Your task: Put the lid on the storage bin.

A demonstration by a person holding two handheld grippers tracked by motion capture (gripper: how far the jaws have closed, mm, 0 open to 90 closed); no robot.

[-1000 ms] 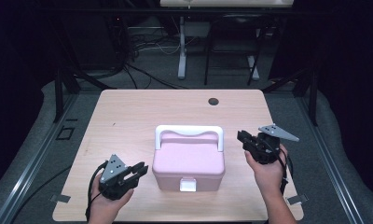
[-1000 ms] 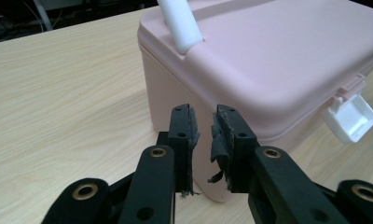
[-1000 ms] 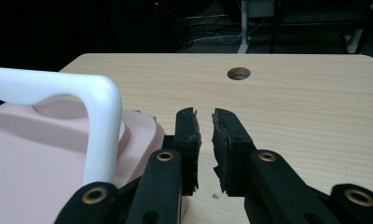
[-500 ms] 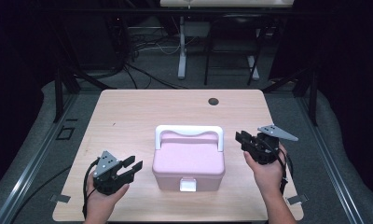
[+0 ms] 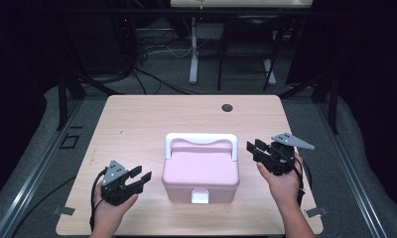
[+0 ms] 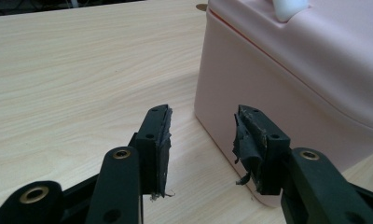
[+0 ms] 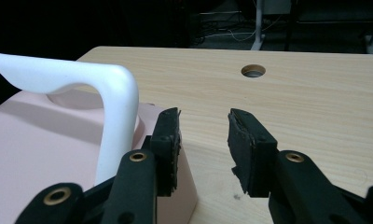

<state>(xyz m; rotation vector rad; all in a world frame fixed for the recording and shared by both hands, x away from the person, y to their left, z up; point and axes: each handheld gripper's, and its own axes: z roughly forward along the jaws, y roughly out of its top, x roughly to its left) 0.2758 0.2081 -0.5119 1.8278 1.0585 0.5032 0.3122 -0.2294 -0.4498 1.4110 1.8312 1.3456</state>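
A pink lidded box (image 5: pixel 200 171) with a white handle (image 5: pixel 201 141) and a white front latch (image 5: pixel 200 197) stands shut at the table's front middle. My left gripper (image 5: pixel 142 174) is low beside the box's left wall, apart from it. Its jaws have just been opening, and they are open with nothing between them. In the left gripper view the gripper (image 6: pixel 202 112) points at the box's near corner (image 6: pixel 292 70). My right gripper (image 5: pixel 252 147) is at the box's right, by the handle's end (image 7: pixel 82 74). Its jaws (image 7: pixel 203 114) have also just been opening and hold nothing.
The wooden table (image 5: pixel 137 124) has a round cable hole (image 5: pixel 227 107) near its far edge. Bare tabletop lies behind and on both sides of the box. Beyond the table are dark floor, cables and desk legs (image 5: pixel 193 59).
Both grippers' jaws have spread from nearly shut to wide apart. The left hand has shifted a little left and lower; the right hand has stayed put.
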